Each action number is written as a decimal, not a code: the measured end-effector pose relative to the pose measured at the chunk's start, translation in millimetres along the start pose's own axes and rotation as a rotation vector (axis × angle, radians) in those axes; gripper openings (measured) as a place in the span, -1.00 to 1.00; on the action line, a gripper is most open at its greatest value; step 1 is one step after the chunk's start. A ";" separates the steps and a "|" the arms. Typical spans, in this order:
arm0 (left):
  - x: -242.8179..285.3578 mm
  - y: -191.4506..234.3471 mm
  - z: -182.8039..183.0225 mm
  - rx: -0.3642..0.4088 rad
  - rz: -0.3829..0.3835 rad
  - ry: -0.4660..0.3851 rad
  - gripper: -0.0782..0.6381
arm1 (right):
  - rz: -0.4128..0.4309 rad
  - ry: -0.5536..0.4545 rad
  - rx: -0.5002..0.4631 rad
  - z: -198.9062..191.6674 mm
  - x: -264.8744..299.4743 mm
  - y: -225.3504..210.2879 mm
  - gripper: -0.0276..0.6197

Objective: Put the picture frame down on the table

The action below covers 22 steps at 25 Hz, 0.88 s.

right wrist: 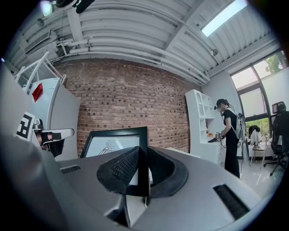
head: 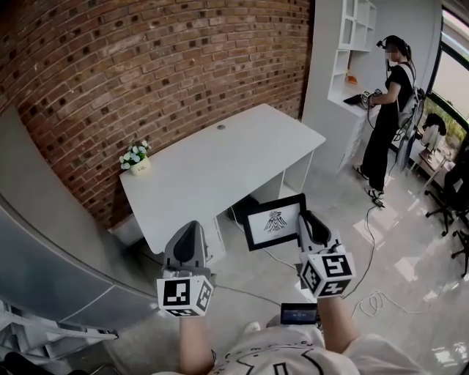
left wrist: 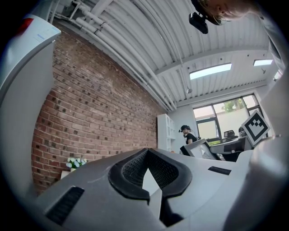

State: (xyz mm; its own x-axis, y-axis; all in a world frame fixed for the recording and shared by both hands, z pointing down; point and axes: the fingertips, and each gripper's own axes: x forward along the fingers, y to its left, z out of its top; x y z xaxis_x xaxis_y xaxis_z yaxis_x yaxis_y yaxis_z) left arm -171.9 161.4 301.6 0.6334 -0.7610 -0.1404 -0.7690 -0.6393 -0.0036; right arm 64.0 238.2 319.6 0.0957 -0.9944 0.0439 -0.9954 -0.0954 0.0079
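Right gripper [head: 306, 222] clamped on the right edge of the picture frame [head: 275, 221], airborne at table's [head: 220, 157] 5 o'clock; left gripper [head: 192, 240] closed, empty; frame looks light, rigid, probably glazed, so grip rails.

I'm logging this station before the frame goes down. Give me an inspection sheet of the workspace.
Surface: white rectangular table beside the wall.
Job's things: black picture frame, held in the air, off the table.
Clutter: small pot of white flowers at the table's corner.
Grippers: right gripper shut on the frame's edge; left gripper shut, empty.
Cables: thin cable across the floor.
Surroundings: red brick wall; person at white shelves.
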 end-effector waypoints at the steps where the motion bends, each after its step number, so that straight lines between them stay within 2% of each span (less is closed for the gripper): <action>1: 1.9 2.6 -2.6 -0.003 -0.002 0.002 -0.75 | -0.007 0.002 0.003 -1.3 3.0 -0.5 -0.72; 14: 42.4 20.5 -19.1 -0.013 -0.015 0.008 -0.75 | -0.009 -0.010 0.021 -5.0 49.0 -7.7 -0.72; 22: 91.9 30.8 -28.0 -0.013 0.005 -0.003 -0.75 | 0.019 -0.023 0.026 -4.9 99.9 -28.2 -0.72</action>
State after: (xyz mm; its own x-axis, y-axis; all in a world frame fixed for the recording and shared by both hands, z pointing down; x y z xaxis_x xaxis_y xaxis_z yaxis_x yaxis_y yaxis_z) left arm -134.9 68.7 316.3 0.6291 -0.7641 -0.1429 -0.7710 -0.6367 0.0104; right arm 101.7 141.8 328.8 0.0772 -0.9968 0.0210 -0.9968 -0.0776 -0.0190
